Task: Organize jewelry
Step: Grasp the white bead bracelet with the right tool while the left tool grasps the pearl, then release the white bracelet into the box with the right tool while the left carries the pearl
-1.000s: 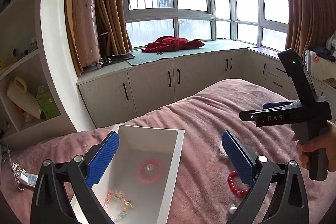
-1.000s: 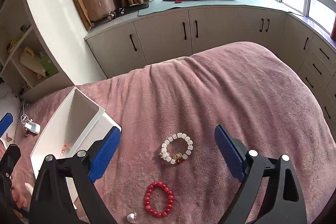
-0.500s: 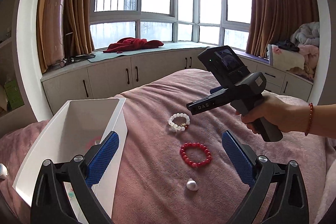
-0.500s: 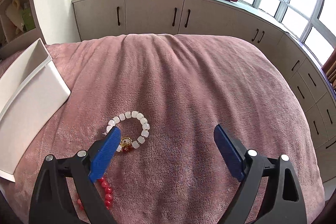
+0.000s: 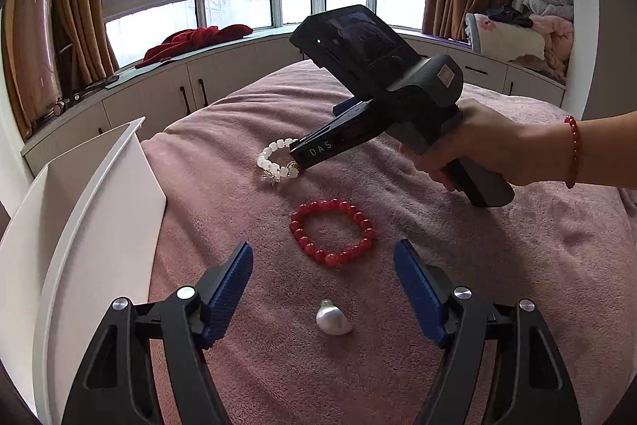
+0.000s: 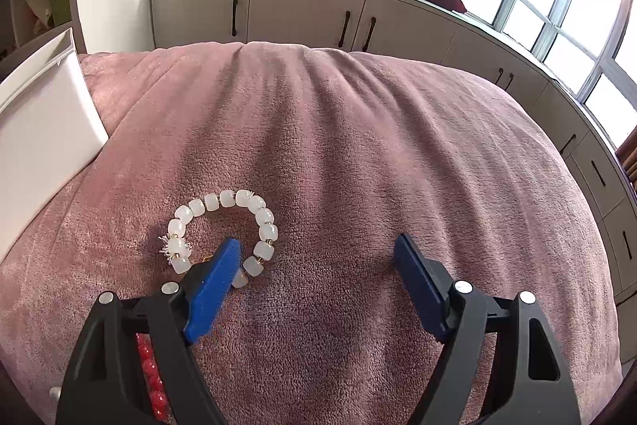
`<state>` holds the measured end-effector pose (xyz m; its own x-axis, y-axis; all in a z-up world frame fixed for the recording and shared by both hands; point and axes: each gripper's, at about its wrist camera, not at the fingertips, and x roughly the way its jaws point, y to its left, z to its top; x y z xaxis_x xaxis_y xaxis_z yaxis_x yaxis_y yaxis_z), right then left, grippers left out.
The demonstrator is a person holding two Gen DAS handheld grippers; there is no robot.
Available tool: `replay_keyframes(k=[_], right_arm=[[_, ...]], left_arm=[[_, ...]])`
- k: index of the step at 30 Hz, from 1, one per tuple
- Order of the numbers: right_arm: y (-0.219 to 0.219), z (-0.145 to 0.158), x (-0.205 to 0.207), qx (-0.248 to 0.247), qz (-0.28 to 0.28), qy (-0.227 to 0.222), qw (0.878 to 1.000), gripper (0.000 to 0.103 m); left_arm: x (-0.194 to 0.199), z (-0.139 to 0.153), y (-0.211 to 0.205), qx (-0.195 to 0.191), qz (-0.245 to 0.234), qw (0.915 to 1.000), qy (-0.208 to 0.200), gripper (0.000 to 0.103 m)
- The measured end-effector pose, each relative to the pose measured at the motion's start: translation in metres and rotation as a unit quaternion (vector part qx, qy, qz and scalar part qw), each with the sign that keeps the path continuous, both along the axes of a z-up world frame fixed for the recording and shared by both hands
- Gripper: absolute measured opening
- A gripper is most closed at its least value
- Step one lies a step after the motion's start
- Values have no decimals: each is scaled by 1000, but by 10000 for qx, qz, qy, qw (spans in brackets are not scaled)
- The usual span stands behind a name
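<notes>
Within the last second the right gripper point(image 6: 316, 257) has come down from above the pink plush blanket point(image 6: 358, 146) to the white translucent bead bracelet with small gold spacers point(image 6: 223, 226). Its jaws are wide apart, and its left blue-padded finger point(image 6: 217, 271) now sits inside the ring of beads, over the near arc, while the other finger stands on bare blanket to the right. I judge this to be the approach for a pinch on the bracelet's near-right side; nothing is clamped yet.

The left gripper point(image 5: 322, 283) has swung away from the white rectangular plastic bin point(image 5: 99, 210) and now faces the remaining pieces, jaws open and holding nothing. The bin stands at the blanket's left edge.

The white bracelet lies flat near the middle of the blanket, a closed loop of cloudy barrel beads with a spiky silver charm on its left side. Nearer the left gripper lie a round red bead bracelet point(image 5: 332, 232) and a single lumpy white pearl point(image 5: 333, 323), both well apart from the bin
</notes>
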<state>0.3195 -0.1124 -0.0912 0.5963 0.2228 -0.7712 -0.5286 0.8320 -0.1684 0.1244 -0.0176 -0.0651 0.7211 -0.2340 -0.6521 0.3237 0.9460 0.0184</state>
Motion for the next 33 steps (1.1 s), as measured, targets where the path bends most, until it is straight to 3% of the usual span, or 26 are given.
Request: replay_keyframes(k=[7,11,13,15,20,26,33], right_arm=[[12,-16,5,-108,65,133,9998,67],[11,-16,2,-16,18,209,9998,55],[11,-15,-2,-62,45,202,9998,47],[12,-14,-6,-82,71,225,9997,32],[7,-7,-11,-17,-7,334,9994,16],[-3,11,-17,308,-161,517,9981,11],[-7,30,-39,304,-76,560,9979,11]], left_arm=[[6,-39,-3,188,-161,9970,734,38],[9,-41,0,147,-211,9964,803,29],[10,-43,4,47,-193,9963,840,28],[10,-44,8,-79,-158,9960,877,28],[7,-43,18,-334,-106,9948,961,28],[-5,-35,24,-425,-152,9947,920,28],[-17,-17,38,-542,-109,9960,705,27]])
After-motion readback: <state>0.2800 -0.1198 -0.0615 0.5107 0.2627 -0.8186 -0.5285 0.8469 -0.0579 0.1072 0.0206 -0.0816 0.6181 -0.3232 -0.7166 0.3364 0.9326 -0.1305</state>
